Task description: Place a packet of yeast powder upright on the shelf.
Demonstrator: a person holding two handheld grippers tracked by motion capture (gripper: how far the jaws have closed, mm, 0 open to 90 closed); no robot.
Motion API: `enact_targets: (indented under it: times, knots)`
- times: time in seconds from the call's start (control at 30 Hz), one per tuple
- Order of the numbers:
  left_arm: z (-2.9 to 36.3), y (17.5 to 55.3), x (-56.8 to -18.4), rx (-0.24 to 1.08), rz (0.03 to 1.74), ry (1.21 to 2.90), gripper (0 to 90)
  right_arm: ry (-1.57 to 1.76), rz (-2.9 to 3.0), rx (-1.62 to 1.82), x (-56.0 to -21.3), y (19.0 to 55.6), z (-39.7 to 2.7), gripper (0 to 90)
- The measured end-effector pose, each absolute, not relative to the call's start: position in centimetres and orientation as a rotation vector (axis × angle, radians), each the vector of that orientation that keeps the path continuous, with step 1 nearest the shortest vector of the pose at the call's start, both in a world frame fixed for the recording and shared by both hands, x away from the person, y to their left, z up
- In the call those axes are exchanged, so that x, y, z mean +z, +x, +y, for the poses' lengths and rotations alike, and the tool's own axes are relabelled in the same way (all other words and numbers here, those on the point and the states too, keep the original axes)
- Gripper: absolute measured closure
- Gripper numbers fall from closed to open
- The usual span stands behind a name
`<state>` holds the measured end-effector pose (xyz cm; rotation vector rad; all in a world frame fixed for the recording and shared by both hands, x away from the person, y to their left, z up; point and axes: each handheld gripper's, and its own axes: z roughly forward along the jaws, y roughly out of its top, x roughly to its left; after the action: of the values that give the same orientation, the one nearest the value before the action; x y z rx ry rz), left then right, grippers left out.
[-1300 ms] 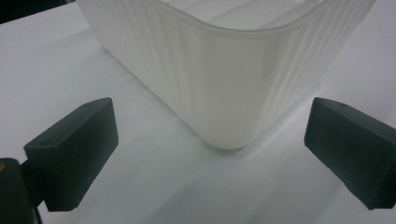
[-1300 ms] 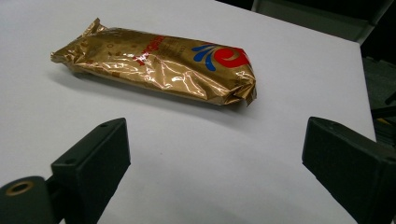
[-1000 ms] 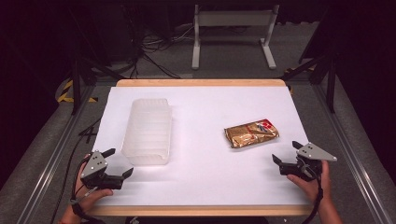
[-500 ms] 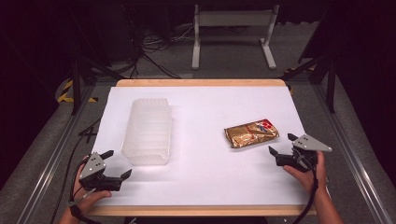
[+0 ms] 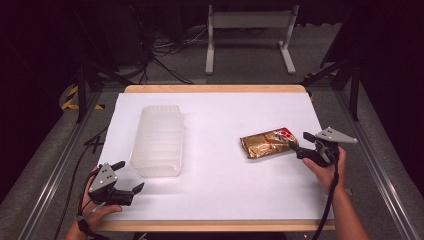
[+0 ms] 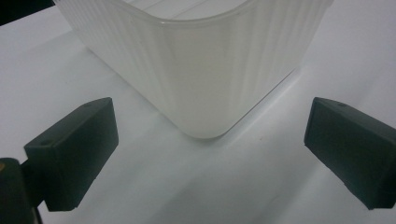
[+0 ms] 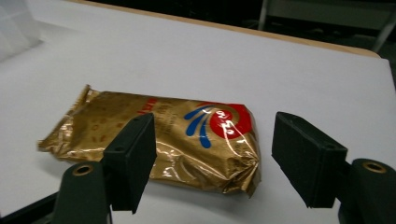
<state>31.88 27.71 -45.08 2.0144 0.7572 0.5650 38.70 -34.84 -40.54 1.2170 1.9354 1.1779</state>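
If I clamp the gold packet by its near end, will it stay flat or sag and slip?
The gold packet looks puffy and crinkled, so it will probably sag. Its glossy foil may slip between the right gripper pads. It seems light for its size.

My white table (image 5: 220, 185) was lit bright from overhead, the room behind nearly black. Gold packet (image 7: 187, 140) threw glare, and my jaws looked soft up close.

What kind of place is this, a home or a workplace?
Probably a lab or recording studio, not a home: a white-covered table stands among dark surroundings, loose cables lie on the grey floor, and metal rails run along the table.
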Motion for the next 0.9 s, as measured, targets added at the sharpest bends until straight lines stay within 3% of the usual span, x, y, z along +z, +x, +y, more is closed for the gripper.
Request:
enact_targets:
  times: [0.63,0.9]
  knots:
    - [27.6,31.9,-45.2,0.552,0.757,2.021,4.0,1.515,2.006,1.124,-43.6,43.1,-35.8,35.7]
    - [27.6,31.9,-45.2,0.548,0.753,2.020,4.4,1.537,2.051,1.187,-44.0,43.5,-35.7,55.5]
